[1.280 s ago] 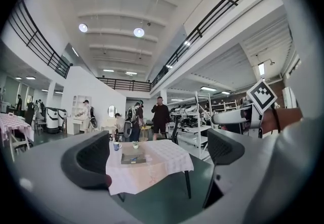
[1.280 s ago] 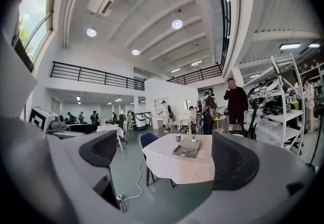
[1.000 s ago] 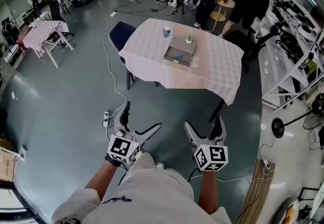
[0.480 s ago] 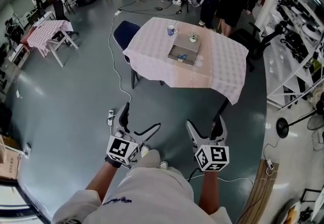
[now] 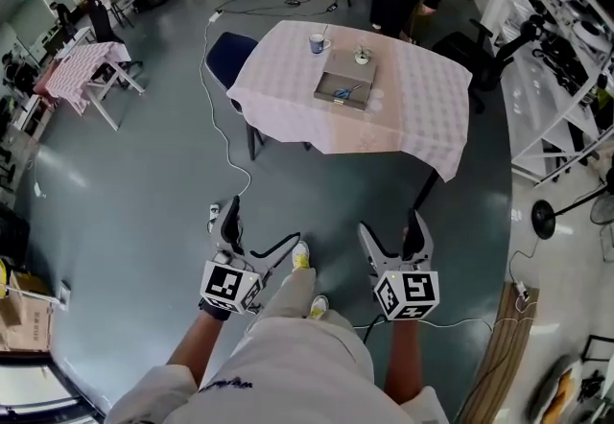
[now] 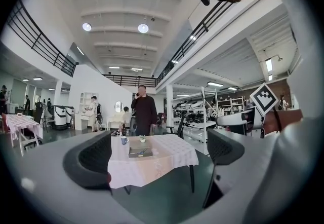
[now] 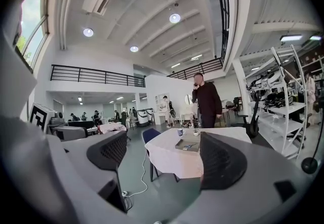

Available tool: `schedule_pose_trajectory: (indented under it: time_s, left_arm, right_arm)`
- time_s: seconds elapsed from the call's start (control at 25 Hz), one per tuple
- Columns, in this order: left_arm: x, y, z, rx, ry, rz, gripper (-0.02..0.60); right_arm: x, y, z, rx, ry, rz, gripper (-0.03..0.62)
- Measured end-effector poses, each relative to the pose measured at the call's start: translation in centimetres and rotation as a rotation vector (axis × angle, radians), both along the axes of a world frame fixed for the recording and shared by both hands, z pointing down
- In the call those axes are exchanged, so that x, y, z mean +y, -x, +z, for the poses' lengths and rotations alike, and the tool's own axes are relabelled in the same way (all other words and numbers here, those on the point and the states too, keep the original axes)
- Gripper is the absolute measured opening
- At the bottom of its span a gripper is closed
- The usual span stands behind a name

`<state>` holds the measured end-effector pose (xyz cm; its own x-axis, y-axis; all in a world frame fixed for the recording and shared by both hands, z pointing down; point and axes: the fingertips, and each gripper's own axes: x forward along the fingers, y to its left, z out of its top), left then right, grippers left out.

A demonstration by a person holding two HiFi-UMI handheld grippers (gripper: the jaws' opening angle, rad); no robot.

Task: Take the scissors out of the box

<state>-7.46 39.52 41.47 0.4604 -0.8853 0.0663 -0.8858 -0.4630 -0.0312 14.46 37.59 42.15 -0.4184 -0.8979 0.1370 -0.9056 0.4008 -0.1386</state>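
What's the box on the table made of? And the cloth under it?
The box looks like grey cardboard or thin metal: flat, matte, low walls; too far to be sure. The tablecloth looks like soft fabric: pale, checked, hanging in folds over the edge.

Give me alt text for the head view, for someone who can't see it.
Seen from above, a person holds a left hand-held gripper and a right hand-held gripper, both open and empty; the right's jaws have just been closing a little. Ahead stands a cloth-covered table bearing an open box with scissors, a mug and a small pot.
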Motion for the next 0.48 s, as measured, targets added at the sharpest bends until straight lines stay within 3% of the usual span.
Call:
schedule_pose_trajectory:
  time_s: [0.32,0.48]
  left_arm:
    - [-5.9,-1.7,1.6,0.018,0.025,0.029,0.584]
    - [-9.5,-1.3,1.1,0.012,0.016,0.039,0.584]
  right_arm:
    - [-3.2,-1.8,1.4,0.040,0.052,0.035,0.423]
    - [-6.8,-0.9,1.1,0.048,0.067,0.030,0.402]
